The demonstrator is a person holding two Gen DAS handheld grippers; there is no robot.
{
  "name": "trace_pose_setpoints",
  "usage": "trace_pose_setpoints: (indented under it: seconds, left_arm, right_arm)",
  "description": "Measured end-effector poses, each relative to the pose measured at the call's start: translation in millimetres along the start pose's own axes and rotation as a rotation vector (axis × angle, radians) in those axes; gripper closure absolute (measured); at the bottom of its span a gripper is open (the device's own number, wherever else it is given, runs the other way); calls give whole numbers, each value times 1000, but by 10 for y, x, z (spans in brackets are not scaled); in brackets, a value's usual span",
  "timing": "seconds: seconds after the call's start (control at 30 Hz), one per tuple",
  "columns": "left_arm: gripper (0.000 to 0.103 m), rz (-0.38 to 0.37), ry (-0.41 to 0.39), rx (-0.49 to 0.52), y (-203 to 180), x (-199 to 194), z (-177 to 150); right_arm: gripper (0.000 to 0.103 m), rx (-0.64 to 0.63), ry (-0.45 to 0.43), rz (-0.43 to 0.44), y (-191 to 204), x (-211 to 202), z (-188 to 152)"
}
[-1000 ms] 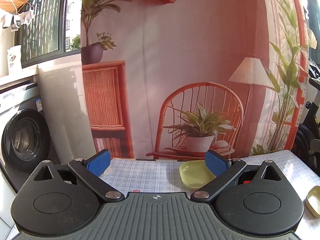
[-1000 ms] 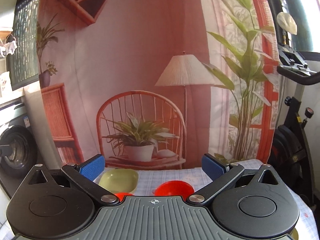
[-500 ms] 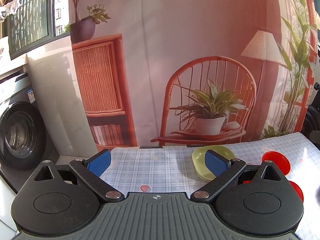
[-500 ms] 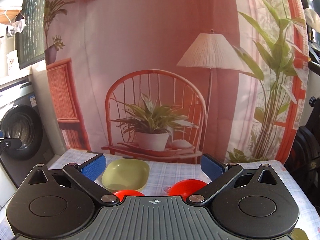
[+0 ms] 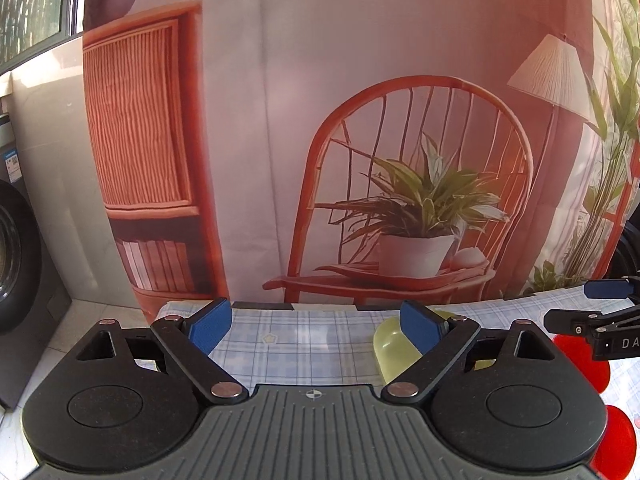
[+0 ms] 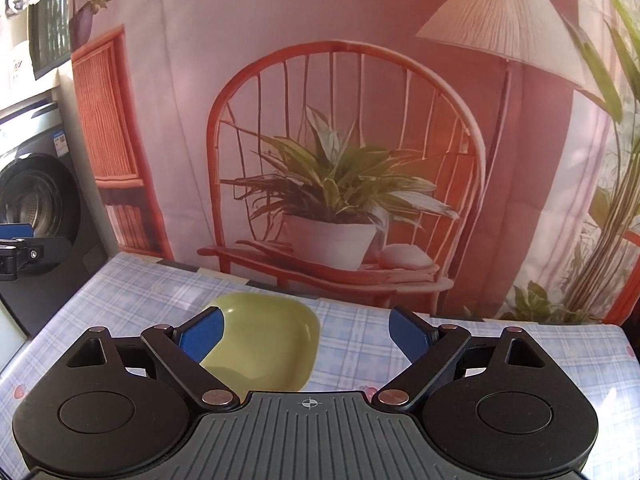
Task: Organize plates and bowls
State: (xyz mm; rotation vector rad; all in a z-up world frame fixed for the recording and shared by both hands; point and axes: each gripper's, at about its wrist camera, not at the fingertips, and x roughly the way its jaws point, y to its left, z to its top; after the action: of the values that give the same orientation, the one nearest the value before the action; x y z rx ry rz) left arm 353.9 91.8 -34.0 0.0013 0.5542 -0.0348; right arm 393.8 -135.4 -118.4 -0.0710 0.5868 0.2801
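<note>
A yellow-green squarish plate [image 6: 272, 340] lies on the checked tablecloth [image 6: 352, 344], in front of my right gripper [image 6: 306, 330], which is open and empty with its left finger over the plate's near edge. In the left wrist view the same plate [image 5: 390, 346] sits partly behind the right finger of my left gripper [image 5: 316, 322], also open and empty. Two red dishes [image 5: 576, 356] [image 5: 614, 444] lie at the right of that view, partly hidden by the right gripper's finger [image 5: 604, 290] that enters from the right.
A printed backdrop [image 6: 320, 120] of a chair, plant and lamp hangs right behind the table's far edge [image 6: 280, 290]. A washing machine [image 6: 36, 204] stands off the table's left side. The left gripper's tip [image 6: 18, 240] shows at the left edge.
Both grippers have moved forward and lower toward the table. The yellow-green plate is now closer to the right gripper, and the red dishes have dropped out of its view. Both stay open.
</note>
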Motion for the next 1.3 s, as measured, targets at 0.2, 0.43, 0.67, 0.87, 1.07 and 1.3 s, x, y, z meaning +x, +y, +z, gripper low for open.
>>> trace_pose_setpoints:
  seconds: [0.2, 0.43, 0.67, 0.87, 1.07, 1.3]
  left_arm:
    - [17, -49, 125, -9, -139, 688, -199]
    - [20, -124, 220, -146, -80, 1072, -444]
    - [35, -147, 303, -146, -165, 1272, -621]
    - [74, -188, 332, -111, -237, 1340, -656]
    - [87, -215, 330, -141, -255, 1321, -674]
    - [87, -210, 317, -168, -136, 1157, -604]
  right_arm:
    - [26, 45, 136, -3, -40, 621, 52]
    - [44, 90, 229, 0, -156, 973, -78]
    - [59, 137, 319, -1, -191, 1201, -250]
    - [83, 174, 334, 14, -218, 1225, -300]
    - [96, 171, 333, 44, -129, 1172, -297]
    - [96, 172, 290, 76, -40, 977, -187]
